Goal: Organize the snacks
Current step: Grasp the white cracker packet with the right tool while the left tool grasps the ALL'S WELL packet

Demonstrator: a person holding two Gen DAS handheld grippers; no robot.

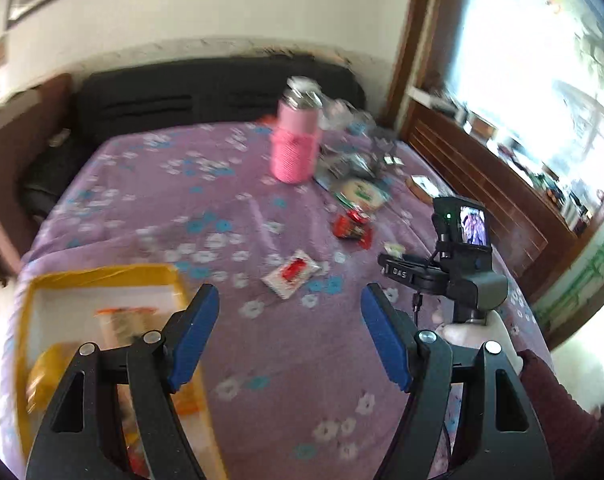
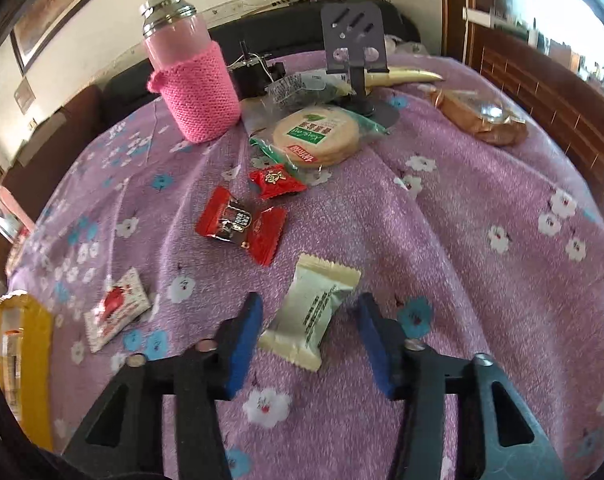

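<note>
Right wrist view: right hand-held gripper (image 2: 308, 334) spread wide, fingers (image 2: 241, 340) straddling the cream packet (image 2: 312, 314), not touching it. Packet lies flat on the bed (image 2: 482, 200), directly ahead at 12 o'clock. Its long axis runs from about 1 to 7 o'clock, so the fingers would close across the short width. Right side is clearly the nearer one for this pick.

Other snacks on the bed: white-red sachet (image 2: 115, 308) at 9 o'clock, red candies (image 2: 239, 224) at 11 o'clock, round cracker pack (image 2: 316, 140) beyond at 12, near the pink bottle (image 2: 191, 76).

Left wrist view: left hand-held gripper (image 1: 289, 336) also spread, holding nothing, above bare bedcover. Yellow box (image 1: 41, 292) sits at its 9 o'clock, under the left finger. Inside: an orange-topped packet (image 1: 123, 322) and something yellow, blurred.

Judgement: close on the cream packet, then carry it left to the box.
</note>
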